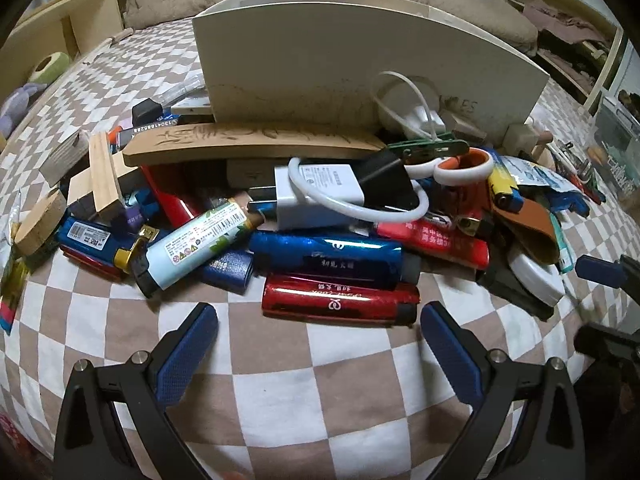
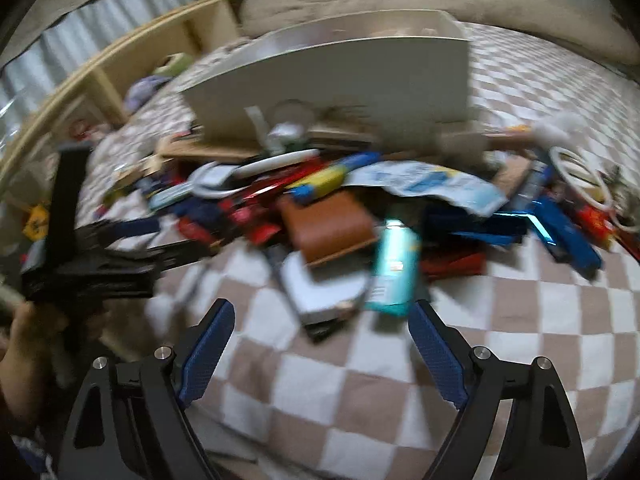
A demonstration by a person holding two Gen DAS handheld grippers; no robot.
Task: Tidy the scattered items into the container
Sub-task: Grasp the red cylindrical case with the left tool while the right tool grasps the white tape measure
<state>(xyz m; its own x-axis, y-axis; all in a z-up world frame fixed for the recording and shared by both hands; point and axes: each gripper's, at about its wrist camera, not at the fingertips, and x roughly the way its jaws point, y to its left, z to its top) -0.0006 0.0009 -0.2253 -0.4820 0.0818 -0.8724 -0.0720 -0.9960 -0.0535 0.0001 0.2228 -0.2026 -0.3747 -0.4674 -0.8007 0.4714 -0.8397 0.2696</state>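
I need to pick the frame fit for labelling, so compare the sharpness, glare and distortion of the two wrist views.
Left wrist view: sharp, print on the red lighter legible, glare streaks on the blue lighter, fisheye bowing the white container. Right wrist view: motion blur smears the pile, the teal packet unreadable, only the right gripper fingers crisp. Both dim at the corners.

Your left gripper [image 1: 319,326] is angled down with its jaws spread wide and nothing between the blue pads [image 1: 188,350]. Your right gripper [image 2: 322,322] is tilted down too, jaws apart and empty, its view smeared with blur. From the right wrist view your left hand [image 2: 30,330] shows at the edge, wrapped around the left gripper's handle.
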